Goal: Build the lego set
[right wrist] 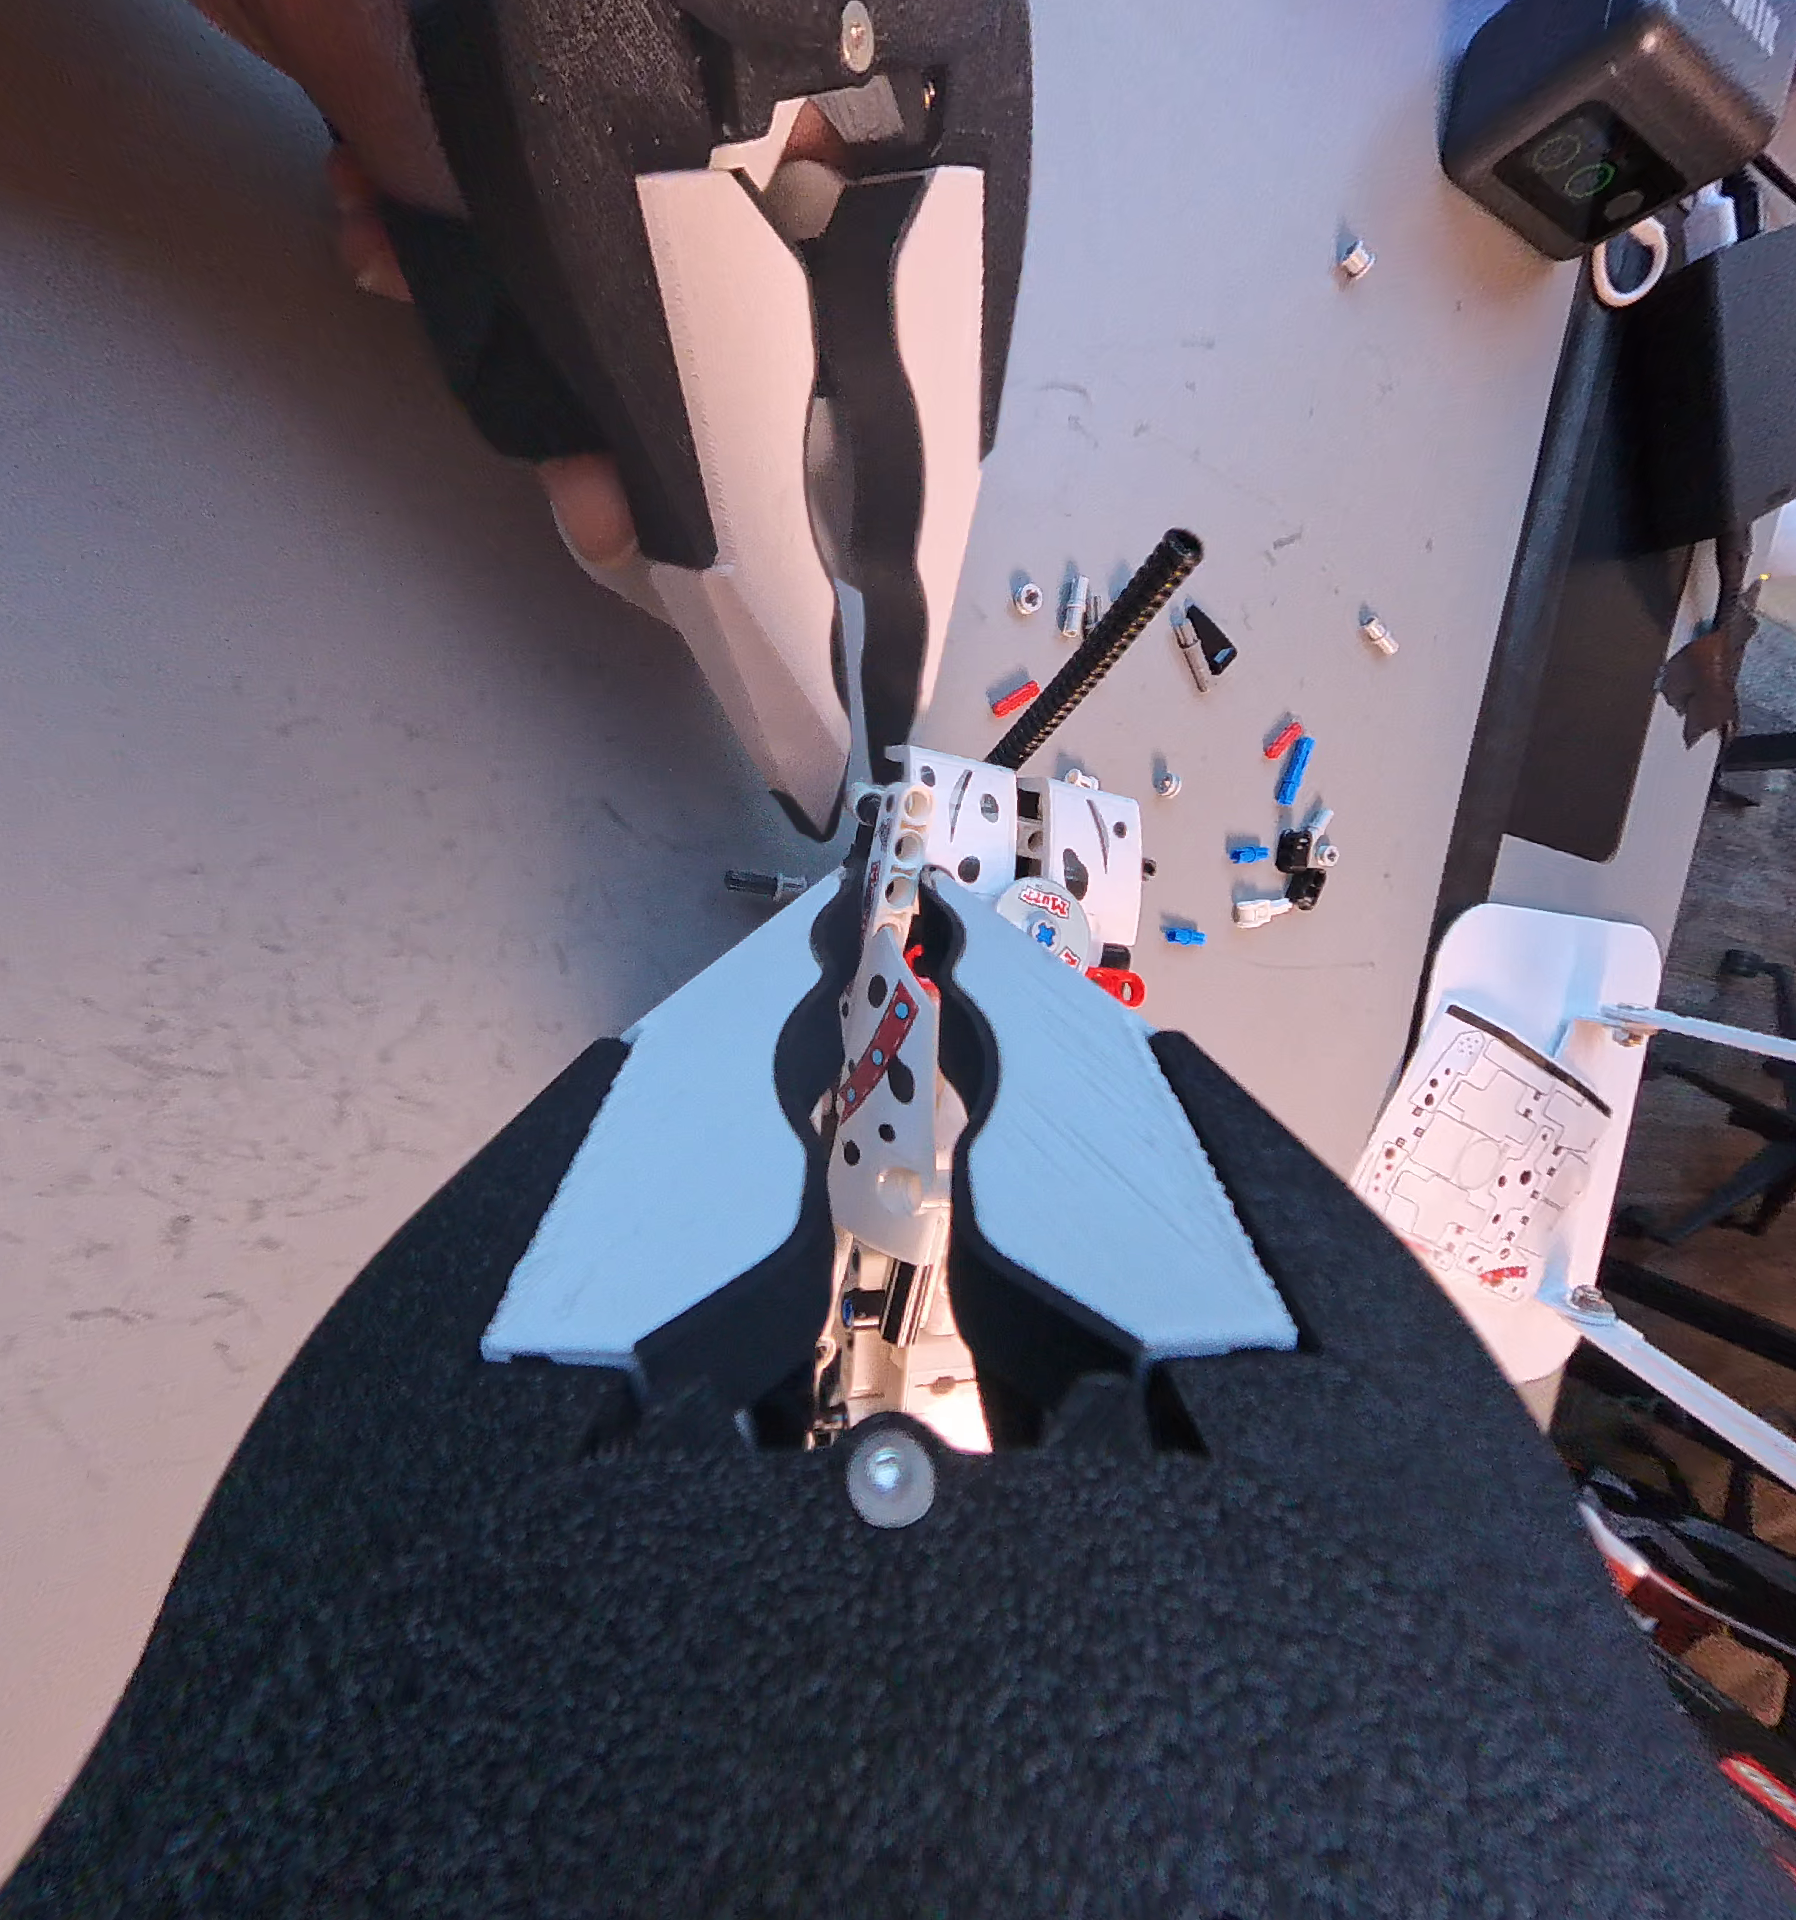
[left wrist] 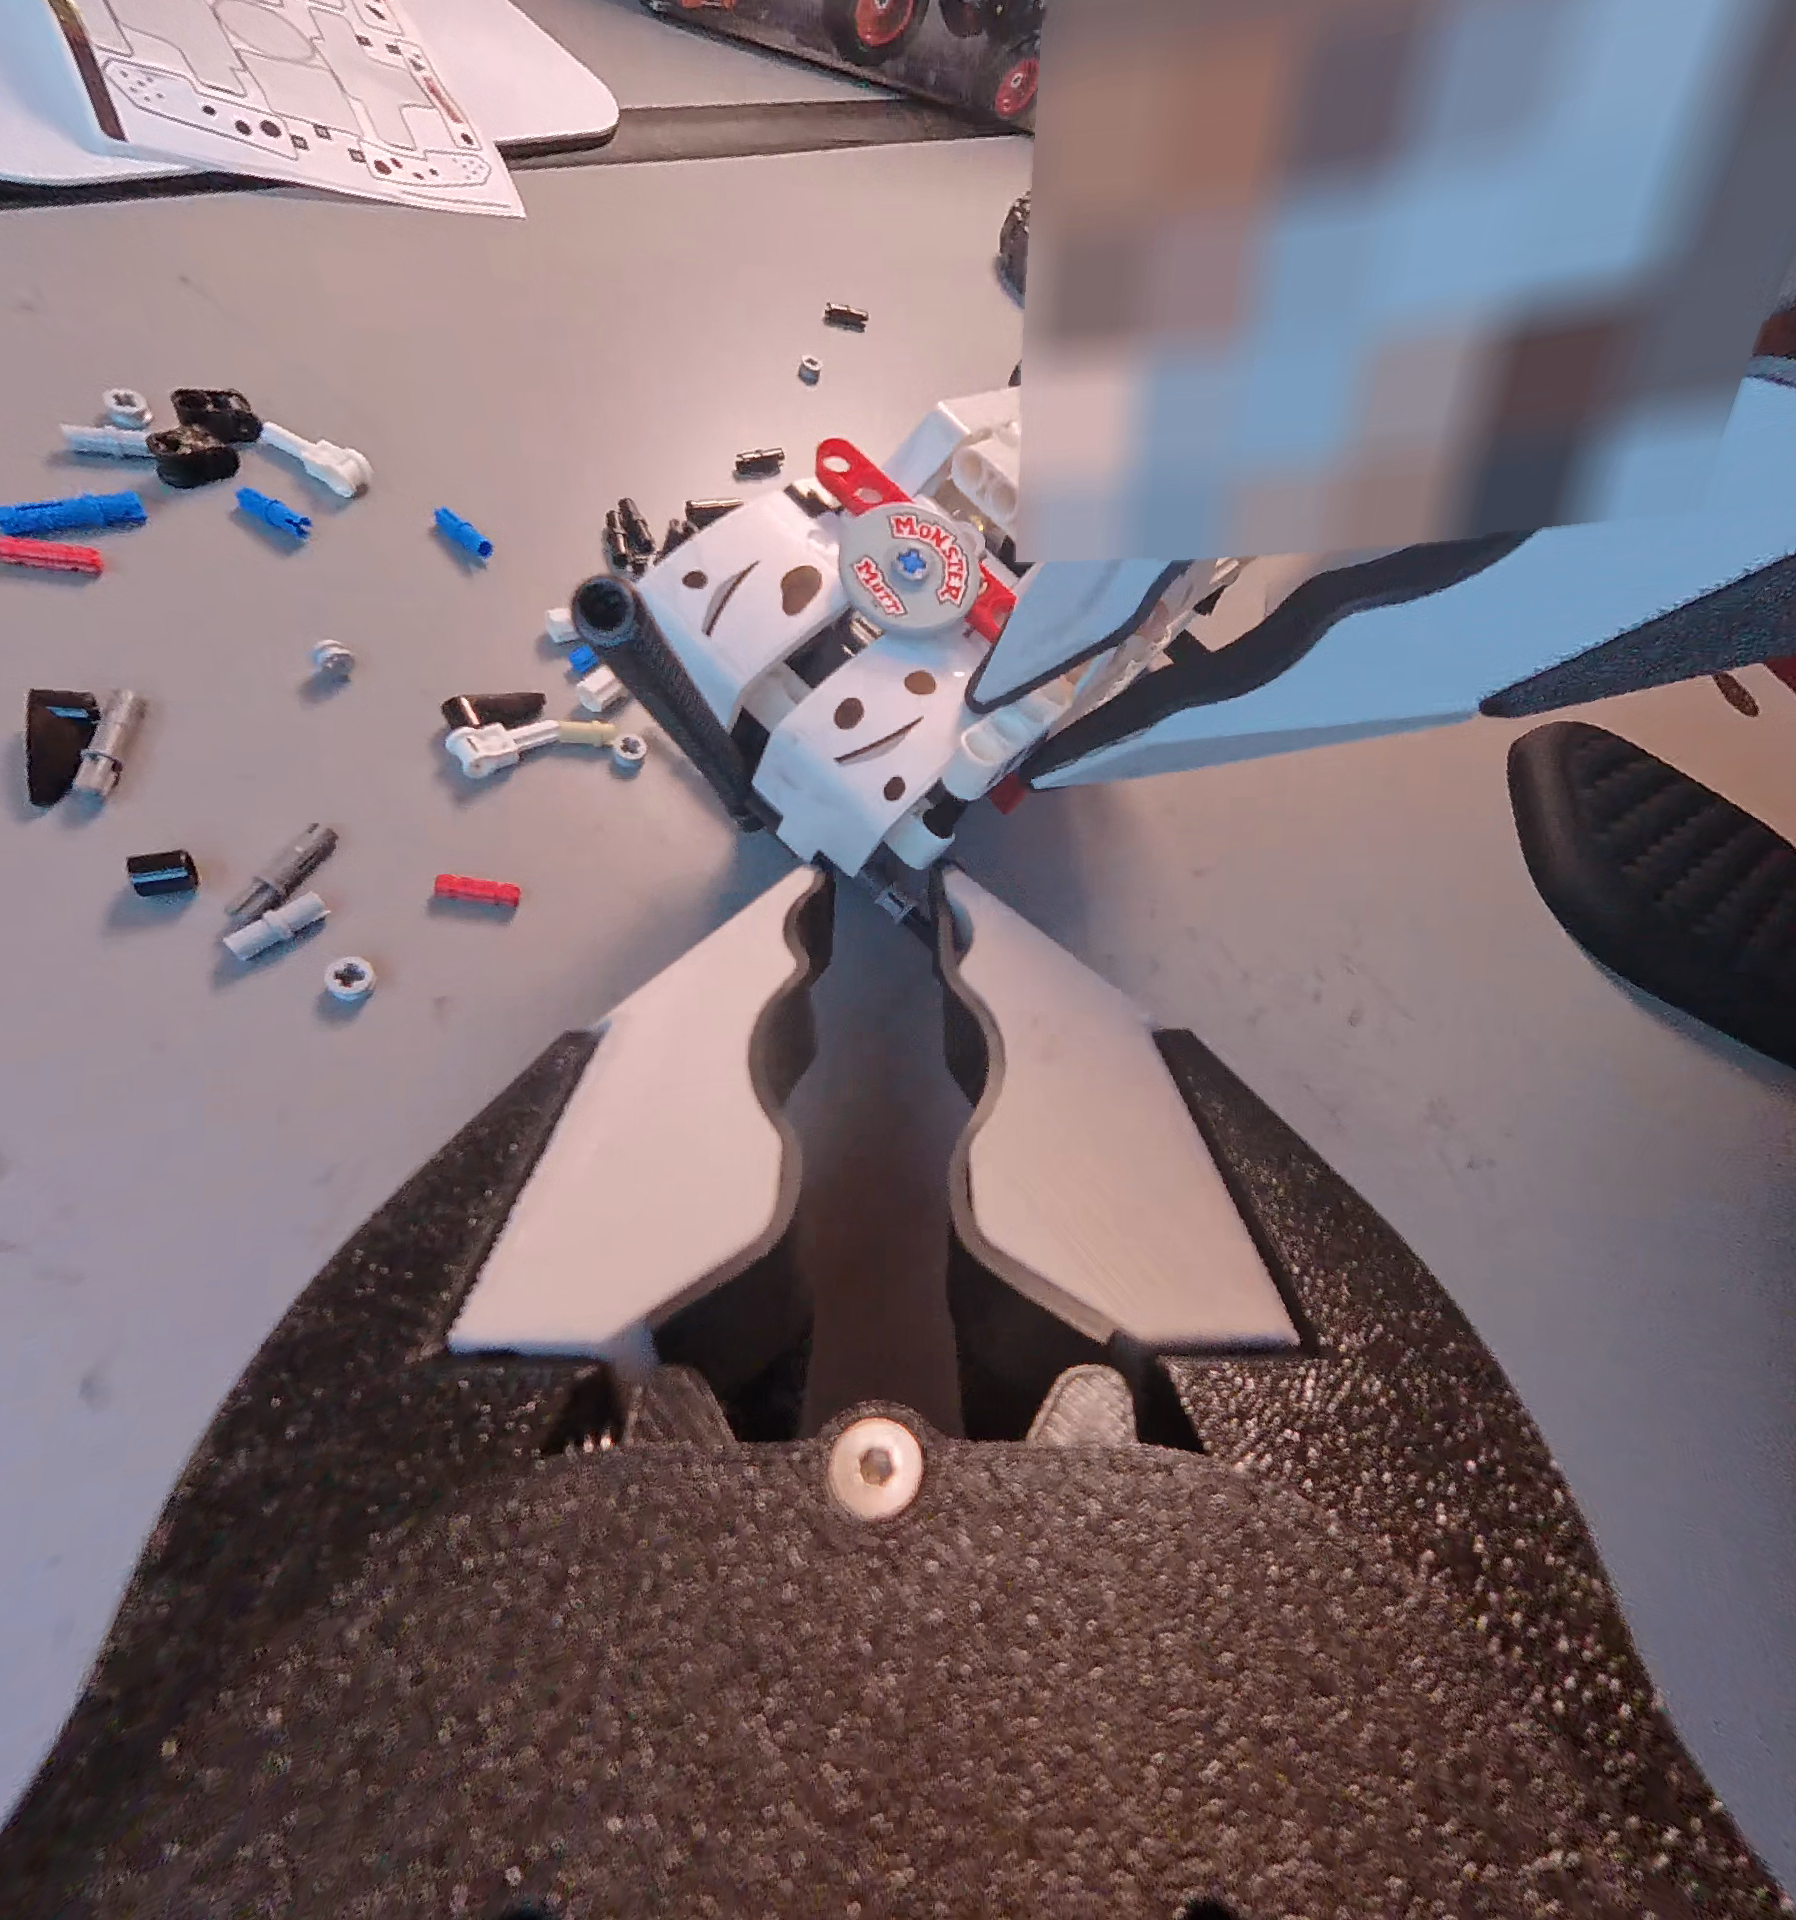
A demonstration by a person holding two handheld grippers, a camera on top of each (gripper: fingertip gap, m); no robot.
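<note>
Left wrist view is showing the grey desk (left wrist: 1289,1039) carrying everything, with the half-built white spotted lego model (left wrist: 832,665) sitting near its middle and both tools working on it. The left gripper (left wrist: 878,894) is closing in on the model's near edge; a narrow gap is showing between its tips, and I cannot tell whether they are actually pinching the dark bit there. The right gripper (right wrist: 909,894) is clamping a spotted side panel of the model between its fingers, seen close in the right wrist view. A black ribbed hose (left wrist: 665,686) is sticking out from the model's side. A grey round disc (left wrist: 909,569) is sitting on top, over a red beam (left wrist: 858,480). Loose pieces (left wrist: 250,665) are lying scattered to the left: blue, red, black and grey pins.

Risk, as I judge it: with the two grippers pulling at opposite ends, a twist could be popping the side panel off its pins, or the model could be slipping and sweeping the nearby loose pins away.
</note>
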